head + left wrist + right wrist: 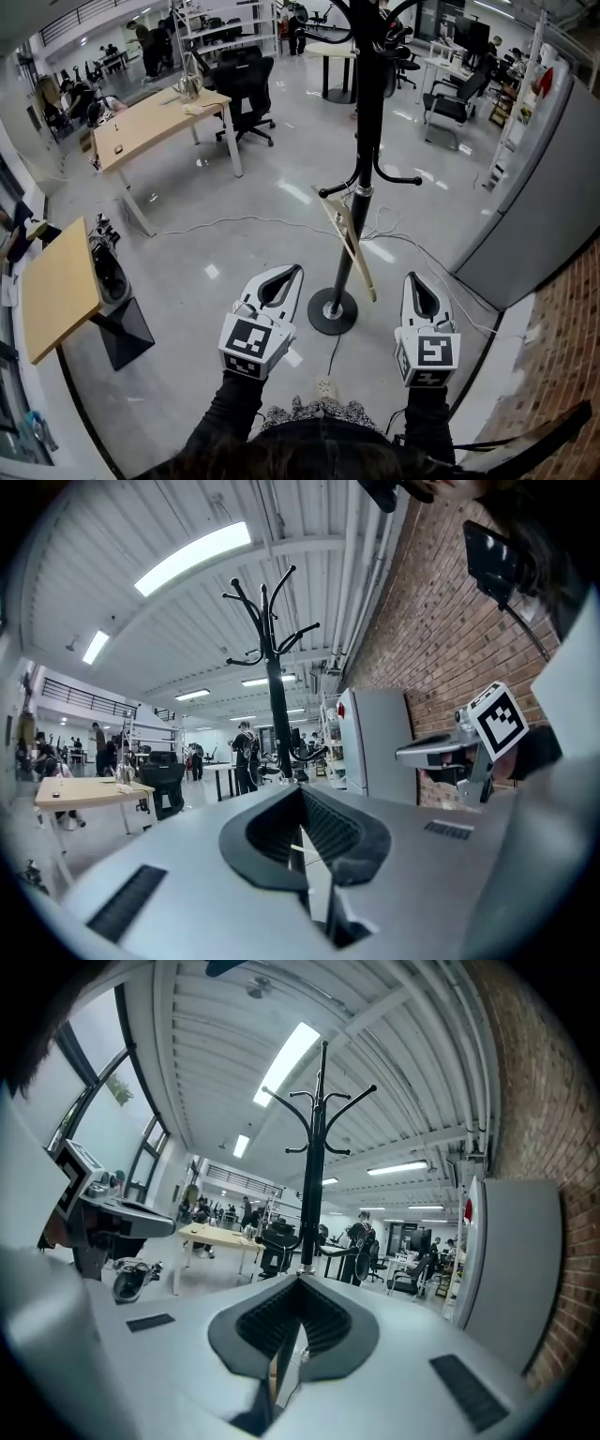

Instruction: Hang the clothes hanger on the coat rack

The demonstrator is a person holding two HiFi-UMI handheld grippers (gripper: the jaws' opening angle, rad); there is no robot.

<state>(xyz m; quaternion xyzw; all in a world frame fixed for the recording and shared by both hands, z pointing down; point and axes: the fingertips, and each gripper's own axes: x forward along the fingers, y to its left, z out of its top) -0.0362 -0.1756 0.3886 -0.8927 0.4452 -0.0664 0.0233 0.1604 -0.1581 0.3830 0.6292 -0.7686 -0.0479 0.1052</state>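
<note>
A black coat rack (364,141) stands on a round base (332,311) just ahead of me. A pale wooden clothes hanger (352,246) hangs tilted from one of its low hooks, close against the pole. My left gripper (292,272) is held low to the left of the base, shut with nothing in it. My right gripper (413,278) is held low to the right of the base, also shut and empty. Neither touches the hanger. The rack (274,696) rises beyond the left gripper (302,794), and the rack (319,1147) rises beyond the right gripper (300,1281).
A grey cabinet (553,197) and a brick wall (562,366) close off the right side. Wooden desks (155,122) (56,286) and a black office chair (246,89) stand to the left and behind. A cable (225,223) runs across the floor by the base.
</note>
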